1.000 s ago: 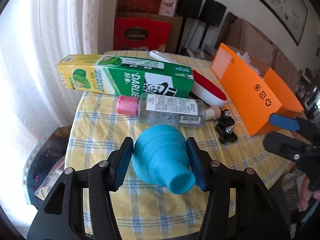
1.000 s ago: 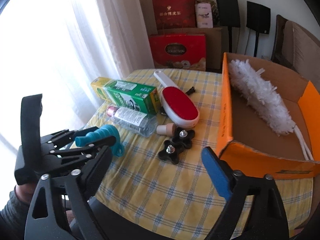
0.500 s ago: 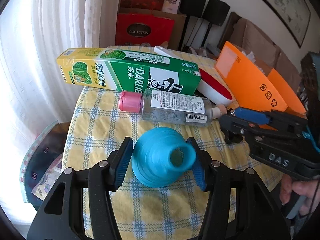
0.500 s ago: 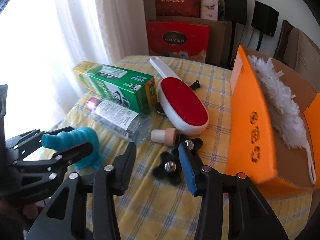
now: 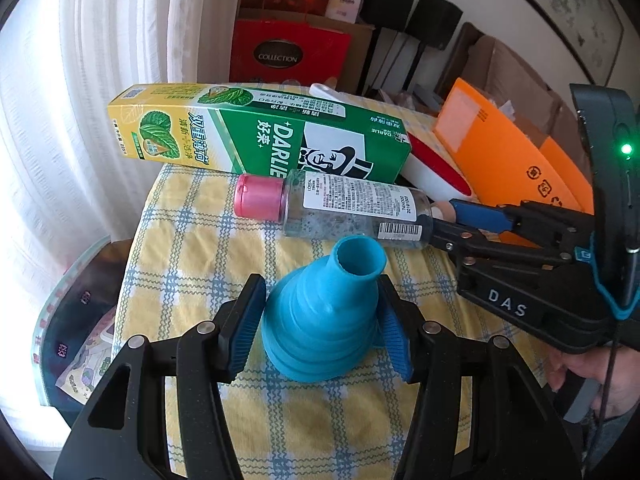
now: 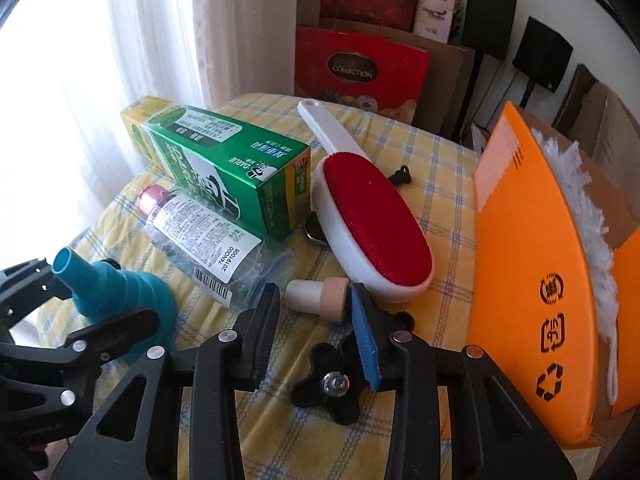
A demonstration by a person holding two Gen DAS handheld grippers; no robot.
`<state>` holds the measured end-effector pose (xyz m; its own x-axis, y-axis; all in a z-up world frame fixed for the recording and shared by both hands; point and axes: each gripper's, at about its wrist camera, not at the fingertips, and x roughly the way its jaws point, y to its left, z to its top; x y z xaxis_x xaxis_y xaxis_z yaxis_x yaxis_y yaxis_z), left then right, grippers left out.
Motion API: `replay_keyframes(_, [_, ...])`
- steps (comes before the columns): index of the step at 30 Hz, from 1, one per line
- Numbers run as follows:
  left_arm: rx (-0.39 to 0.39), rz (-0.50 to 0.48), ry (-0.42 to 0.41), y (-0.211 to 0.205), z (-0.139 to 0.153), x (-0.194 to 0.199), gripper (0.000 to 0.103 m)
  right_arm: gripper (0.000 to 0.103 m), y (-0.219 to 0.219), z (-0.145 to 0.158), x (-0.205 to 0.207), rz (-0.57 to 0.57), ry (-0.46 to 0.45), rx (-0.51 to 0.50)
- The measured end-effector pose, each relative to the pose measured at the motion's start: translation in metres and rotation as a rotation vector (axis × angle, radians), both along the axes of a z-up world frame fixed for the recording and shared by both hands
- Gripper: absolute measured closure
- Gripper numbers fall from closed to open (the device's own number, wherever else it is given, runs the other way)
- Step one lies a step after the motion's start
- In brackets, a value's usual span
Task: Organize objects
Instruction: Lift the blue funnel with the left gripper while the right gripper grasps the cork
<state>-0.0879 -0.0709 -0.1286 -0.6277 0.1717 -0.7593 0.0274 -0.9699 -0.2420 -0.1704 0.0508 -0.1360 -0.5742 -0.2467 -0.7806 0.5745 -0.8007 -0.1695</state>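
Observation:
My left gripper [image 5: 320,304] is shut on a blue collapsible funnel [image 5: 324,320], spout up and away, over the yellow checked tablecloth [image 5: 188,280]. My right gripper [image 6: 314,306] hangs low over the table with its jaws closing. A cork stopper [image 6: 316,300] lies between its tips, with a small gap at the left pad. A black star knob [image 6: 332,384] lies under its fingers. The right gripper [image 5: 460,224] also shows at the clear bottle's base in the left wrist view. A hand holds its grip.
A green toothpaste box [image 6: 224,168], a pink-capped clear bottle [image 6: 208,232] and a red lint brush [image 6: 372,228] lie behind the cork. An orange cardboard box [image 6: 532,280] holding a white duster [image 6: 588,208] stands at the right. Curtain and table edge are on the left.
My right gripper came down and left over the table and narrowed its wide jaws around the cork stopper. The funnel swivelled between my left pads, spout now up and away.

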Motion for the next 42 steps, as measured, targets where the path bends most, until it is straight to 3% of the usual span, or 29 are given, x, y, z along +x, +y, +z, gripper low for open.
replay_keyframes(10, [0.006, 0.000, 0.003, 0.000, 0.003, 0.000, 0.054, 0.070, 0.004, 0.003, -0.001, 0.015, -0.006, -0.024])
replay_keyframes(13, [-0.001, -0.013, 0.011, 0.003, 0.008, 0.002, 0.055, 0.071, 0.008, 0.011, 0.004, 0.008, -0.002, -0.045])
replay_keyframes(14, [-0.001, -0.018, 0.014, 0.003, 0.010, 0.002, 0.061, 0.071, 0.009, 0.014, 0.006, 0.007, -0.005, -0.055])
replay_keyframes(29, [-0.025, -0.054, 0.035, 0.021, 0.041, 0.007, 0.061, 0.071, 0.045, 0.067, 0.042, -0.001, -0.020, -0.200])
replay_keyframes(38, [0.014, -0.075, 0.050, 0.028, 0.057, 0.009, 0.061, 0.071, 0.076, 0.075, 0.034, -0.011, -0.144, -0.332])
replay_keyframes(42, [0.017, -0.080, 0.046, 0.031, 0.059, 0.007, 0.061, 0.071, 0.088, 0.084, 0.036, -0.020, -0.145, -0.378])
